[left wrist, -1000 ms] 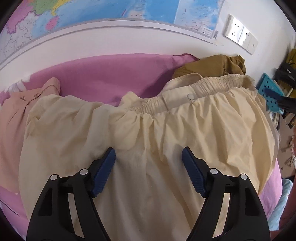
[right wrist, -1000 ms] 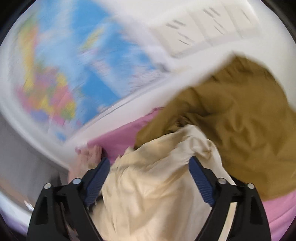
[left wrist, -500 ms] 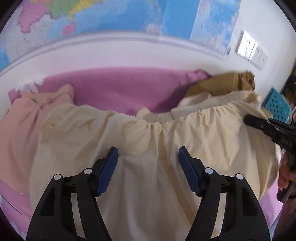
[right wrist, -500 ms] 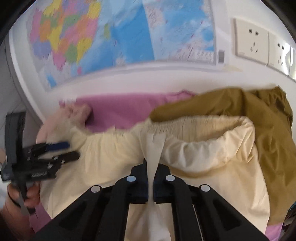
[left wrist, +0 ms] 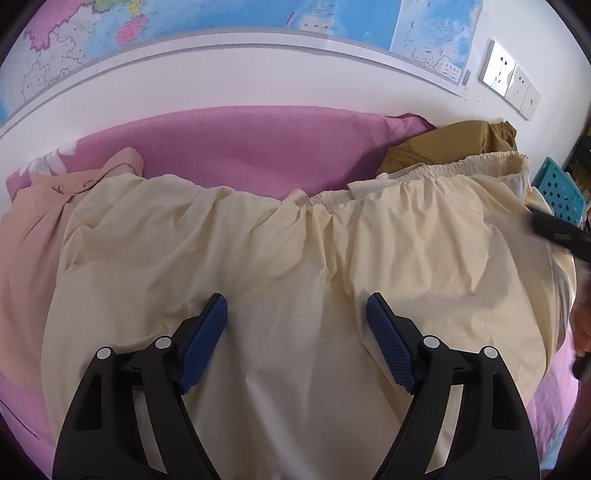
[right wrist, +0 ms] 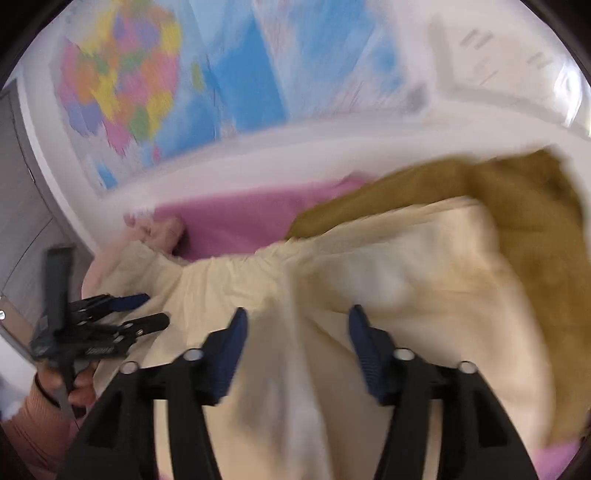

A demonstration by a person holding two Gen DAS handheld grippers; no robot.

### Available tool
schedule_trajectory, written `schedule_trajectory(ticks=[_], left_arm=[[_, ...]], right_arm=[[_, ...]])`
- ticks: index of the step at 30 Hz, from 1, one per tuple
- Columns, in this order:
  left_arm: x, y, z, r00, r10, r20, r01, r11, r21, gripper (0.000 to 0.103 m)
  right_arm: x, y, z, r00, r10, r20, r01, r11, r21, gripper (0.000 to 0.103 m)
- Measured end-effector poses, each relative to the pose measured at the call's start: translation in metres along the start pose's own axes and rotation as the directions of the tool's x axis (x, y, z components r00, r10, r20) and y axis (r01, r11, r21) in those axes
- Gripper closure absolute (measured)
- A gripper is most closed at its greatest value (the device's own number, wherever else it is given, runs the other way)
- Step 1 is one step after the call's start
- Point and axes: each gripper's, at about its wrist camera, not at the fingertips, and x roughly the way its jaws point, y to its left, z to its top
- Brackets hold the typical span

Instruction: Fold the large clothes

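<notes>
Across the pink bed sheet (left wrist: 258,147) in front of you lies the cream garment (left wrist: 295,266), spread wide with its gathered elastic waistband (left wrist: 424,173) at the far edge, toward the wall with the map (left wrist: 258,14). It looks like a skirt or wide trousers; you cannot tell which from these views. A mustard garment (left wrist: 450,144) is bunched at the far right, partly under the waistband, and a peach shirt (left wrist: 33,229) sits at the left, with the cream cloth overlapping its edge.

Your left gripper (left wrist: 295,321) hovers over the middle of the cream cloth with its fingers spread wide, holding nothing. Your right gripper (right wrist: 295,332) is likewise above the cloth near the waistband end, fingers apart with fabric showing between them but not pinched; that view is smeared by motion, so fine contact is hard to read.

As for progress, you are at the start. The garment is roughly laid out, yet it is rumpled, with ridges running down from the waistband, and no fold is visible. Left to do, by the look of it: smooth it, take hold of an edge with each gripper, bring one side over the other, and fold again into a compact stack. The other two garments appear unfolded too.
</notes>
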Motion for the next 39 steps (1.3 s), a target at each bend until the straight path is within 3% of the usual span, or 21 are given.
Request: schedule_trajectory(ticks=[2,4,7,8,9,10,12,14,16,18,20,22,23,24,26,29,33,35,39], left_arm=[[0.0,-0.001,0.0,1.0,0.002,0.002,-0.002,1.0,0.005,0.025],[0.003,0.0,0.001,1.0,0.0,0.001,0.0,1.0,0.008,0.025],[0.001,-0.001,0.0,1.0,-0.002,0.0,0.002,1.0,0.023,0.024],[0.001,-0.002,0.0,1.0,-0.002,0.0,0.002,1.0,0.027,0.024],[0.002,-0.002,0.001,1.0,-0.002,-0.001,0.002,1.0,0.032,0.024],[0.002,-0.002,0.001,1.0,-0.001,-0.001,0.001,0.999,0.034,0.024],[0.003,-0.002,0.001,1.0,-0.002,-0.002,0.002,0.999,0.036,0.024],[0.003,-0.001,0.001,1.0,-0.005,0.003,0.005,0.999,0.039,0.025],[0.004,0.001,-0.001,1.0,-0.011,0.016,0.01,0.999,0.038,0.025],[0.002,0.001,-0.004,1.0,-0.01,0.025,0.008,0.999,0.043,0.025],[-0.001,-0.001,-0.006,0.999,-0.006,0.032,0.004,0.999,0.054,0.025],[-0.011,0.001,-0.009,0.999,-0.006,0.044,0.004,0.999,0.043,0.026],[-0.02,0.003,-0.012,0.998,-0.006,0.063,0.004,0.999,0.04,0.026],[-0.032,0.005,-0.016,0.996,-0.001,0.085,-0.002,0.999,0.037,0.026],[-0.059,0.011,-0.028,0.99,-0.004,0.138,0.0,1.0,0.028,0.021],[-0.093,0.023,-0.048,0.983,-0.021,0.182,0.021,1.0,0.007,0.019],[-0.125,0.042,-0.086,0.974,-0.125,0.187,0.14,0.987,-0.072,0.019],[-0.129,0.045,-0.098,0.971,-0.158,0.178,0.178,0.979,-0.097,0.019],[-0.123,0.046,-0.121,0.97,-0.216,0.113,0.232,0.96,-0.157,0.019]], right_arm=[[-0.039,-0.015,-0.013,0.995,-0.071,0.072,0.07,0.997,0.014,0.027],[-0.066,-0.039,-0.032,0.989,-0.119,0.091,0.112,0.99,0.087,0.025],[-0.06,-0.077,-0.064,0.985,-0.168,-0.037,0.172,0.967,0.19,0.027],[-0.05,-0.088,-0.073,0.987,-0.135,-0.085,0.152,0.961,0.233,0.052],[-0.043,-0.092,-0.076,0.99,-0.091,-0.106,0.115,0.96,0.254,0.083],[-0.041,-0.095,-0.078,0.988,-0.106,-0.11,0.131,0.96,0.247,0.095],[-0.047,-0.097,-0.07,0.984,-0.165,-0.072,0.176,0.962,0.208,0.102],[-0.06,-0.115,-0.06,0.985,-0.168,-0.032,0.17,0.944,0.284,0.102],[-0.054,-0.13,-0.061,0.985,-0.166,-0.046,0.172,0.93,0.325,0.102],[-0.037,-0.133,-0.072,0.979,-0.18,-0.098,0.203,0.918,0.34,0.1],[-0.021,-0.136,-0.081,0.98,-0.145,-0.134,0.185,0.911,0.368,0.099],[-0.032,-0.141,-0.084,0.987,-0.118,-0.107,0.154,0.885,0.439,0.092],[-0.044,-0.141,-0.085,0.99,-0.113,-0.083,0.139,0.876,0.463,0.084],[-0.057,-0.139,-0.086,0.991,-0.12,-0.056,0.132,0.868,0.478,0.064],[-0.088,-0.131,-0.091,0.995,-0.09,0.033,0.062,0.865,0.498,0.042],[-0.113,-0.111,-0.11,0.997,0.001,0.073,-0.038,0.864,0.502,0.033],[-0.106,-0.093,-0.146,0.981,0.182,0.059,-0.182,0.79,0.586,0.031],[-0.092,-0.088,-0.163,0.962,0.268,0.055,-0.241,0.734,0.634,0.031],[-0.068,-0.074,-0.165,0.949,0.309,0.062,-0.271,0.698,0.663,0.031]])
